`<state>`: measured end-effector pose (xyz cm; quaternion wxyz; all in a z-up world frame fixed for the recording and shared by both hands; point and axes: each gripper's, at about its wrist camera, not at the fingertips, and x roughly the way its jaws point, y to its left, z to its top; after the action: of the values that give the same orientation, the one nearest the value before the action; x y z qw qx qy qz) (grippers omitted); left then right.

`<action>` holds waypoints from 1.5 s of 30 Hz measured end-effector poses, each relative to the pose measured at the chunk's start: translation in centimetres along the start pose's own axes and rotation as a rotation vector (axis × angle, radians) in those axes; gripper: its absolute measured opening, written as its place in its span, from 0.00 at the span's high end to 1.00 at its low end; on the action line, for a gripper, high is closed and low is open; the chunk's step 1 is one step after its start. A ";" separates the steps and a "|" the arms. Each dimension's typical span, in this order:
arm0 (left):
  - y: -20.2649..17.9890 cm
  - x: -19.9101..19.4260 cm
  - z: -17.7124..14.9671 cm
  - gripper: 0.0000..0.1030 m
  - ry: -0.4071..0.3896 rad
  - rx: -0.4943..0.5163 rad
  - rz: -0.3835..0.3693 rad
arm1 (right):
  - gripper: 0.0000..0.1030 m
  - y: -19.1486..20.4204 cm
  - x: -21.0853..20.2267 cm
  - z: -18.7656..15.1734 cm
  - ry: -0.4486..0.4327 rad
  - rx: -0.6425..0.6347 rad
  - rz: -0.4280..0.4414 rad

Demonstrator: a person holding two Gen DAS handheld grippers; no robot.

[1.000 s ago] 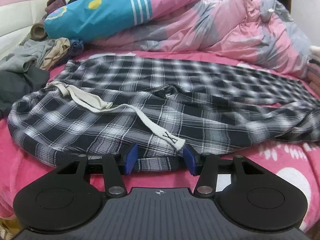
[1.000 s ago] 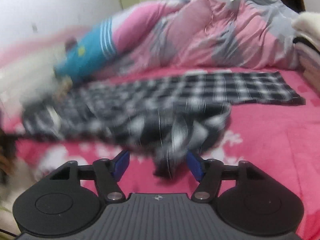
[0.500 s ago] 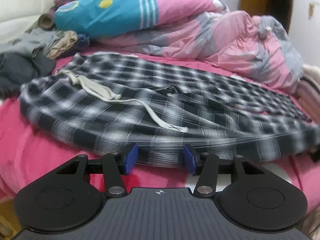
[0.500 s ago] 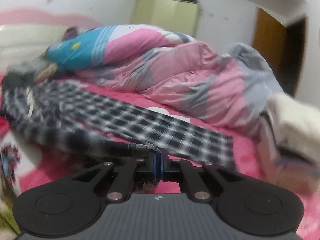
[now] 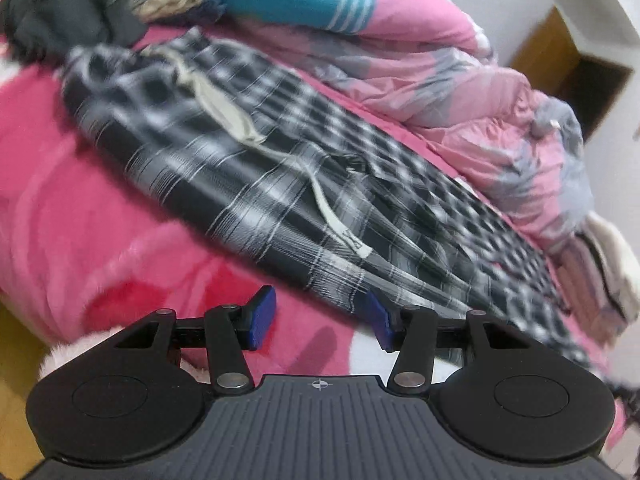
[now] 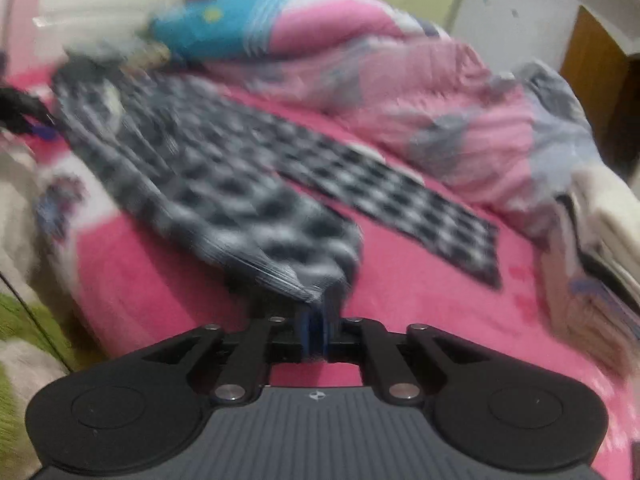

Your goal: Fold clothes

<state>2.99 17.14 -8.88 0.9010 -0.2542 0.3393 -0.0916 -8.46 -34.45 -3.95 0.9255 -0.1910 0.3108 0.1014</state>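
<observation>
L hand-held gripper [image 5: 317,317]: jaws apart, nothing between, just short of trousers' edge. Plaid trousers [image 5: 256,168]: flat on pink bed [image 5: 80,208], drawstring [image 5: 224,112] on top. R hand-held gripper [image 6: 320,330]: narrow, jaws opening, trouser leg hem between pads. Duvet [image 6: 460,92] behind.

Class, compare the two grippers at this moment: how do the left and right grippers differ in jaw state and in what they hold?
The left gripper has jaws apart and empty; the right gripper has jaws nearly together, opening slightly, with the plaid pants' leg end pinched between them. Both have blue pads and point at the pants on the pink bedspread.
</observation>
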 end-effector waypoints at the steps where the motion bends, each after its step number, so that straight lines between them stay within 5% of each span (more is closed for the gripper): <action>1: 0.2 0.0 0.0 0.52 -0.002 -0.026 -0.007 | 0.72 0.1 0.4 -0.3 0.046 0.000 -0.033; 3: 0.6 -0.2 0.1 0.52 -0.005 -0.066 -0.017 | 0.49 0.0 0.1 -0.5 0.064 0.018 -0.110; 8: 1.3 -1.0 0.3 0.52 -0.021 -0.116 -0.022 | 0.42 -2.6 -3.0 -0.2 -0.055 0.326 -0.191; 11: 1.6 -1.5 0.4 0.52 -0.028 -0.137 -0.019 | 0.42 -3.5 -4.7 0.1 -0.200 0.539 -0.073; 14: 1.7 -1.7 0.2 0.52 -0.028 -0.140 -0.014 | 0.43 -4.3 -4.7 -0.1 -0.323 0.779 0.141; 16: 1.7 -1.6 0.1 0.52 -0.028 -0.141 -0.012 | 0.45 -3.1 -2.7 0.2 -0.307 0.858 0.343; 19: 1.8 -1.8 0.1 0.52 -0.035 -0.149 -0.008 | 0.50 1.2 0.9 1.4 -0.206 0.816 0.524; 22: 2.2 -2.3 0.1 0.52 -0.052 -0.153 -0.005 | 0.56 4.6 4.8 1.6 -0.084 0.845 0.610; 26: 3.0 -3.0 0.1 0.53 -0.077 -0.165 -0.002 | 0.63 5.4 8.7 0.6 0.006 0.980 0.560; 31: 5.0 -3.3 0.6 0.52 -0.116 -0.249 -0.012 | 0.64 5.0 9.9 -0.5 -0.059 1.136 0.584; 45: 11.2 -0.6 4.4 0.52 -0.223 -0.497 0.030 | 0.63 5.3 10.8 -2.6 -0.117 1.304 0.568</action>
<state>5.41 28.60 -11.53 0.8441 -0.4709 0.2536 0.0362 -2.96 -30.01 -13.99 0.8042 0.4956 0.2956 0.1421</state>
